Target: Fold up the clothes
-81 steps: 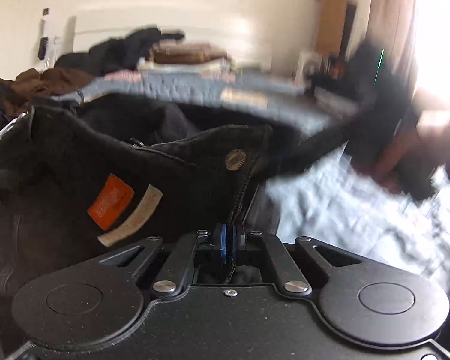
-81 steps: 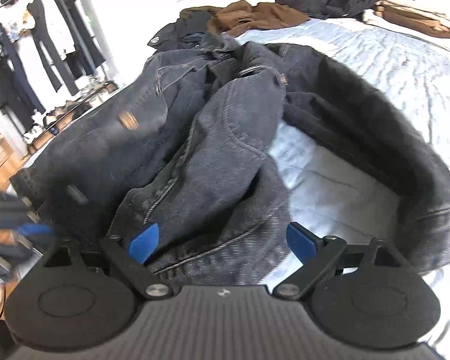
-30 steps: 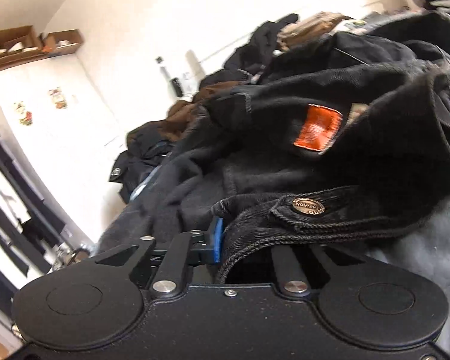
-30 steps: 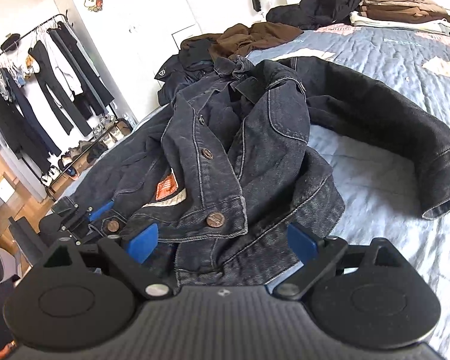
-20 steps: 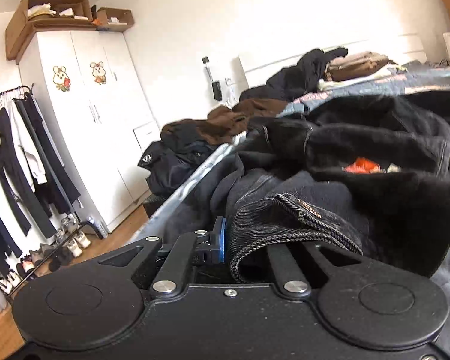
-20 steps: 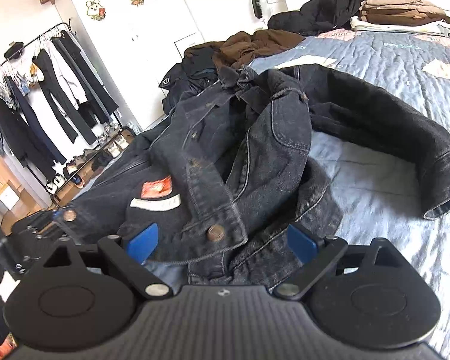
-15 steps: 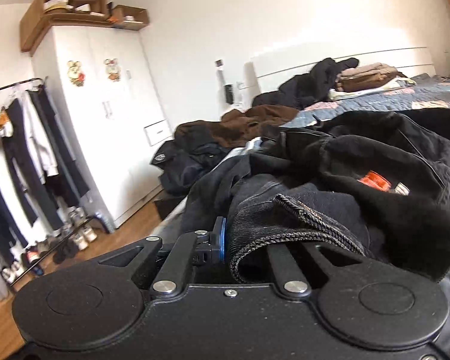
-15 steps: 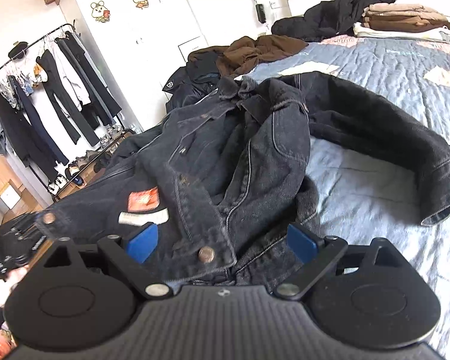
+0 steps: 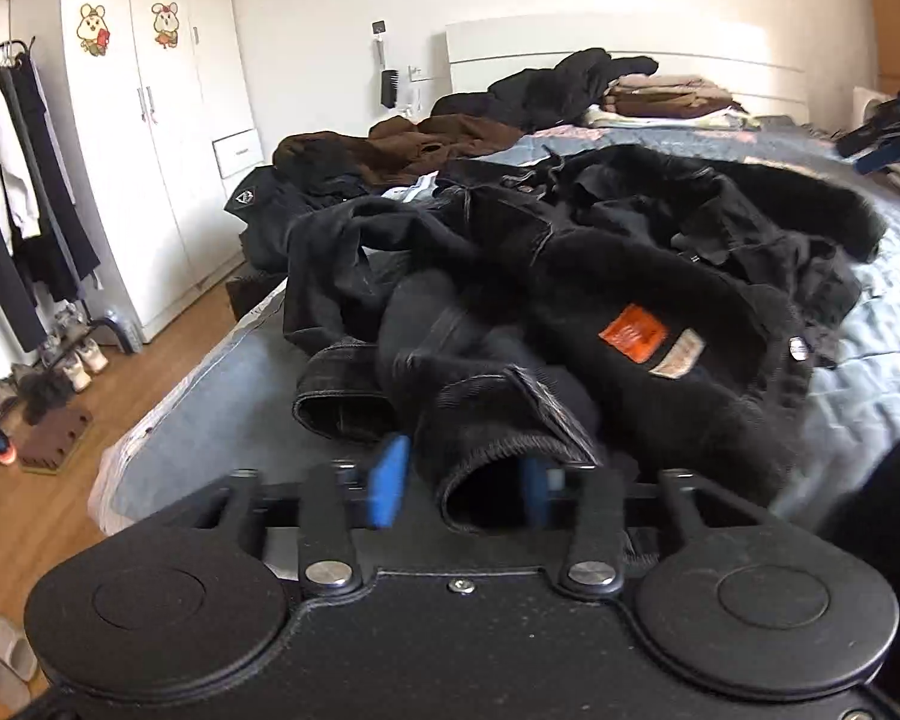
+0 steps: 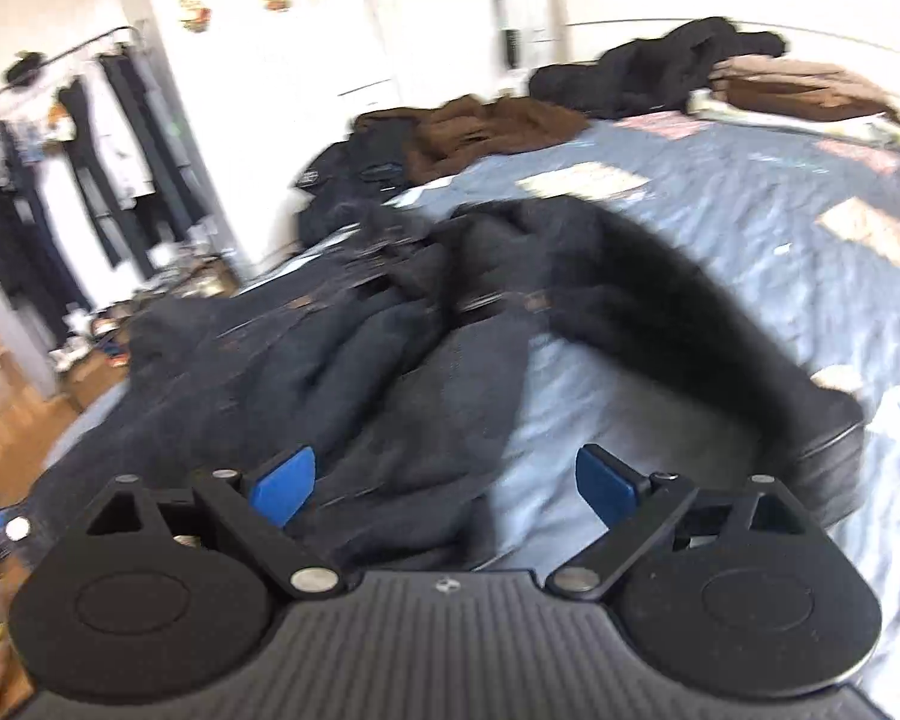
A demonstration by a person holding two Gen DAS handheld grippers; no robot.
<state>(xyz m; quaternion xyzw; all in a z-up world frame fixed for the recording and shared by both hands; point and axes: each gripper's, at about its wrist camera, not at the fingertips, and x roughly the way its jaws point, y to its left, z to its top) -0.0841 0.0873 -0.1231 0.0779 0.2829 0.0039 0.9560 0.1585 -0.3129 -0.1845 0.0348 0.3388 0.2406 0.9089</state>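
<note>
1. While the left claw (image 9: 459,483) has just been spreading its jaws, a dark hem of the denim jacket (image 9: 600,312) lies between the blue pads (image 9: 387,483) with a gap showing on the left side, so it reads as released, no longer pinching; the right claw (image 10: 447,483) stands wide apart with nothing gripped, cloth and quilt only beyond it.
2. Just past both claws, the jacket sprawls crumpled on the near part of the bed (image 9: 882,336), lining up, one sleeve (image 10: 720,324) curving off across the blue quilt.
3. Judged by its look, the denim is heavy, soft yet fairly stiff at the seams, unlikely to slip; the hem corners, the collar or the cuff (image 9: 342,399) seem the surest places to pinch.
4. Only the left view shows the orange label (image 9: 632,333) and that near cuff; the right view, blurred, alone shows the far sleeve's whole sweep.
5. Farther off, brown clothes (image 9: 426,141) and a folded stack (image 9: 660,99) lie near the headboard; a wardrobe (image 9: 150,138) stands at left.
</note>
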